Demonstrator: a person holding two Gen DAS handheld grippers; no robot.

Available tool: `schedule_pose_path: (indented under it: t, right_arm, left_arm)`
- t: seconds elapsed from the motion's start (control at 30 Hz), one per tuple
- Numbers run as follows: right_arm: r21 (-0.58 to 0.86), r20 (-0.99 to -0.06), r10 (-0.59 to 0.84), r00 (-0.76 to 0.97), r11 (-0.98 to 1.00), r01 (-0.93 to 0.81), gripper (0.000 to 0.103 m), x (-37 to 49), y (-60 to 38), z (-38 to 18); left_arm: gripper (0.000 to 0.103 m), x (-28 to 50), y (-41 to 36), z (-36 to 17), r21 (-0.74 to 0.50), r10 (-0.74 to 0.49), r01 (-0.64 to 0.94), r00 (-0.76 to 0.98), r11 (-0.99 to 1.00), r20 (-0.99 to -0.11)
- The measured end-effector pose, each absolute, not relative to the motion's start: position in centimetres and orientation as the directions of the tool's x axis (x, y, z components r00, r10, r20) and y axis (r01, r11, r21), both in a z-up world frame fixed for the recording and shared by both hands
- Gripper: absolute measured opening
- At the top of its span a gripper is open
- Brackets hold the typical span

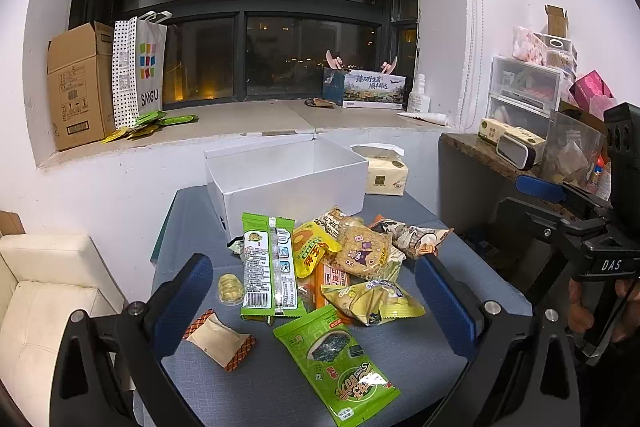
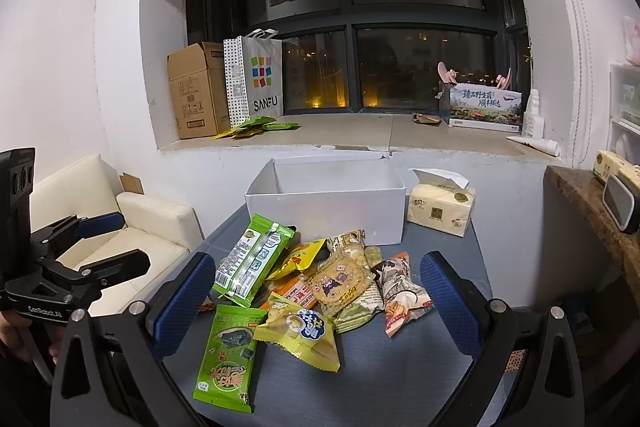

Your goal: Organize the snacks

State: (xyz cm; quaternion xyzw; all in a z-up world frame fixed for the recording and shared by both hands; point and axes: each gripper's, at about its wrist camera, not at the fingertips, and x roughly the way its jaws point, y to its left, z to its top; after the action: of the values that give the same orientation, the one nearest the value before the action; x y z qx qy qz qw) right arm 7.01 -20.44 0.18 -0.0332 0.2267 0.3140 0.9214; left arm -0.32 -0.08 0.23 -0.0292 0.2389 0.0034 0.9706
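A pile of snack packets lies on the blue-grey table (image 1: 420, 347): a long green packet (image 1: 270, 267) (image 2: 250, 261), a green seaweed packet (image 1: 334, 359) (image 2: 228, 355), a yellow packet (image 1: 372, 301) (image 2: 298, 333), a clear biscuit packet (image 1: 362, 251) (image 2: 338, 281) and a brown wrapped sweet (image 1: 218, 339). An open white box (image 1: 286, 177) (image 2: 326, 201) stands behind the pile. My left gripper (image 1: 316, 303) is open and empty above the pile. My right gripper (image 2: 318, 303) is open and empty above the pile.
A tissue pack (image 1: 386, 171) (image 2: 440, 207) sits right of the box. A cream sofa (image 1: 44, 303) (image 2: 132, 239) is on the left. A stone-topped counter (image 1: 488, 151) (image 2: 588, 211) with drawers is on the right. The window sill (image 1: 248, 123) holds a cardboard box, a bag and packets.
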Motion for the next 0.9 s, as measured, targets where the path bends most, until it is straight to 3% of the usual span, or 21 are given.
schedule_pose_path:
  t: [0.9]
  right_arm:
    - [0.086, -0.446, 0.563, 0.696, 0.801, -0.593, 0.103, 7.07, -20.53, 0.23]
  left_arm:
    - [0.103, -0.27, 0.11, 0.27, -0.058, -0.009, -0.02, 0.884, 0.998, -0.468]
